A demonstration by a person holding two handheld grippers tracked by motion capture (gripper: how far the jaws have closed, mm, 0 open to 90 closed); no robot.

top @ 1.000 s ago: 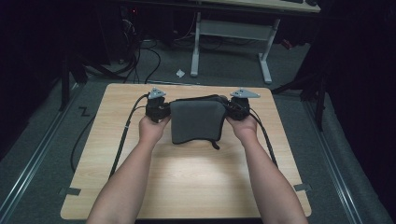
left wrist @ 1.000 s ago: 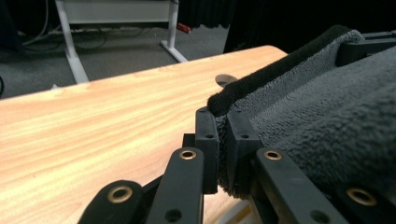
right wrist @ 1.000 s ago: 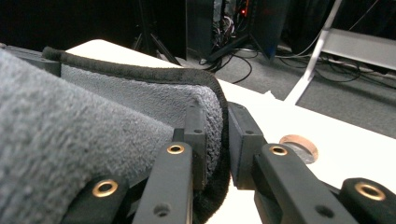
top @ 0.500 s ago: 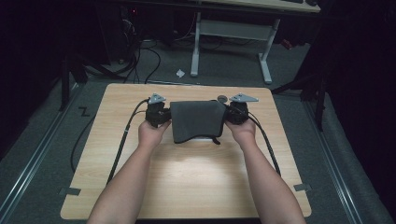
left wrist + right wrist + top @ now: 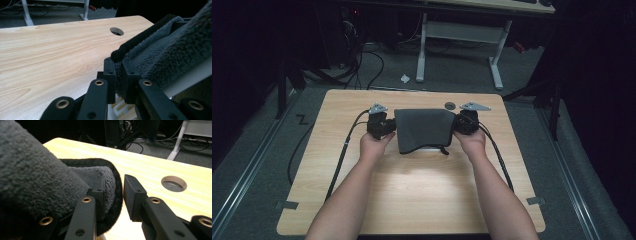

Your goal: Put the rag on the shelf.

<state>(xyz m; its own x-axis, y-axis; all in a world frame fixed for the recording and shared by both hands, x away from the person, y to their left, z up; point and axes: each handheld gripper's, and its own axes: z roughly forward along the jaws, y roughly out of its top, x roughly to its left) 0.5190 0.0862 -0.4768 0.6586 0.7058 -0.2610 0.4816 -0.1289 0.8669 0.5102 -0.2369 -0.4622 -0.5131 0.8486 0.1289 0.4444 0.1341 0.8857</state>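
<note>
A dark grey towel [image 5: 424, 130], folded into a rough square, lies across the far middle of the wooden table [image 5: 412, 200]. My left gripper [image 5: 384, 125] is at its left edge. In the left gripper view the left gripper [image 5: 118, 62] is shut tight on the towel [image 5: 160, 57] at its black hem. My right gripper [image 5: 461, 122] is at the towel's right edge. In the right gripper view the right gripper [image 5: 113, 180] has its jaws apart; the towel [image 5: 30, 175] drapes over one jaw and its rounded hem sits loose between them.
A round cable hole [image 5: 450, 105] is in the table just beyond the towel. A thin white edge [image 5: 427, 148] shows under the towel's near side. Cables trail from both grippers toward the table's sides. Dark floor and desk legs [image 5: 422, 50] lie beyond the far edge.
Both hands and the towel have shifted slightly toward the person and settled lower on the table. The towel looks flatter than before.
</note>
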